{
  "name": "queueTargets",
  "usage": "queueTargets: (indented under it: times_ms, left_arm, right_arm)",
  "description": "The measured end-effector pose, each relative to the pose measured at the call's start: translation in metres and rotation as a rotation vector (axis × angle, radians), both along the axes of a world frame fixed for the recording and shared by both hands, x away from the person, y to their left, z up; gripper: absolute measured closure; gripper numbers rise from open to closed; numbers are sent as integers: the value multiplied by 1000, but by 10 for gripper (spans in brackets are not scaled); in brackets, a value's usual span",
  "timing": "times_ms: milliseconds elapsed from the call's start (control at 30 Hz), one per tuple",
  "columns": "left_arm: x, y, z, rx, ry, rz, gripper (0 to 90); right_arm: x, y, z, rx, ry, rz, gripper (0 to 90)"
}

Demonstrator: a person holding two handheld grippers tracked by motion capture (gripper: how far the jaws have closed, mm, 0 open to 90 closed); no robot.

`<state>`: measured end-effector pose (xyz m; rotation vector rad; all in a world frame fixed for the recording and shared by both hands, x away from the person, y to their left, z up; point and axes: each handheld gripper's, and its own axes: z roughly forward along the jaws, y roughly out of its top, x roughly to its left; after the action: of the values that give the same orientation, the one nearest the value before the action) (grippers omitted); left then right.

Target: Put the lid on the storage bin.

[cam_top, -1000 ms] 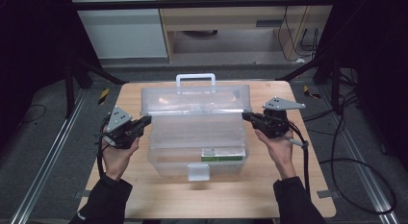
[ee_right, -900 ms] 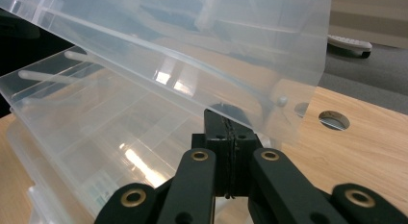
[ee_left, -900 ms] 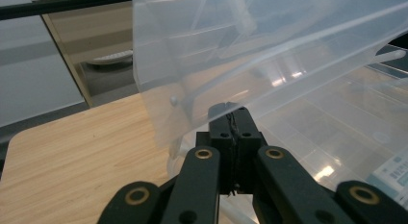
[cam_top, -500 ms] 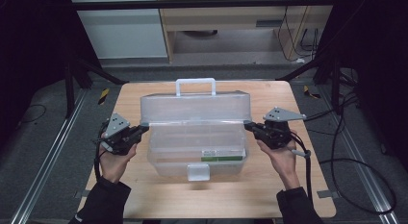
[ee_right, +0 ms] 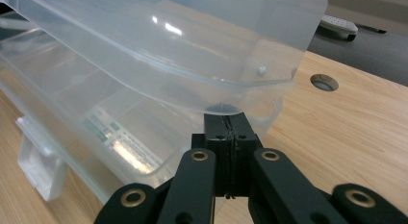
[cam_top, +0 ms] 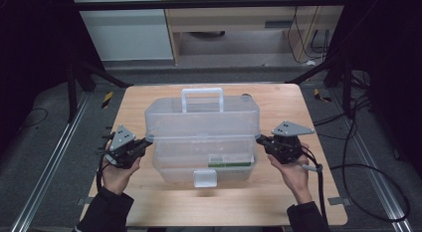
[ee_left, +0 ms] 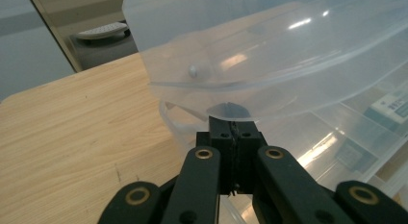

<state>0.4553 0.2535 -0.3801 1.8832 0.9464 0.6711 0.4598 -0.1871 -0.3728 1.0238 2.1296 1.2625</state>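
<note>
A clear plastic storage box [cam_top: 164,168] stands mid-table, its lid [cam_top: 201,117] with a white handle [cam_top: 201,95] tilted up off the base. My left gripper [cam_top: 148,140] is shut, its tips under the lid's left rim. My right gripper [cam_top: 259,138] is shut too, tips under the right rim. In the left gripper view the closed tips [ee_left: 233,125] touch the lid's edge [ee_left: 226,96] from below with nothing between them. The right gripper view has the closed tips [ee_right: 226,119] against the lid's rim [ee_right: 216,96] the same way. A green and white packet [cam_top: 228,162] lies inside the base.
The box's white latch [cam_top: 205,178] hangs at its front, facing me. The wooden table [cam_top: 149,202] has bare room at both sides and in front. A round cable hole [ee_right: 324,82] sits near the far right corner. Black frame rails and cables surround the table.
Both hands have come down a little and nearer to me, and the lid has sunk with them toward the base. Both grippers stay shut.
</note>
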Motion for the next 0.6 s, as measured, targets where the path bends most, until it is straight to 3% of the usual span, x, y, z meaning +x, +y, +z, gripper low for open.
queueTargets:
  times_ms: [600]
  left_arm:
    - [-1,12,-25,34,58,39,876]
  right_arm:
    - [-9,-5,-21,-82,62,-15,882]
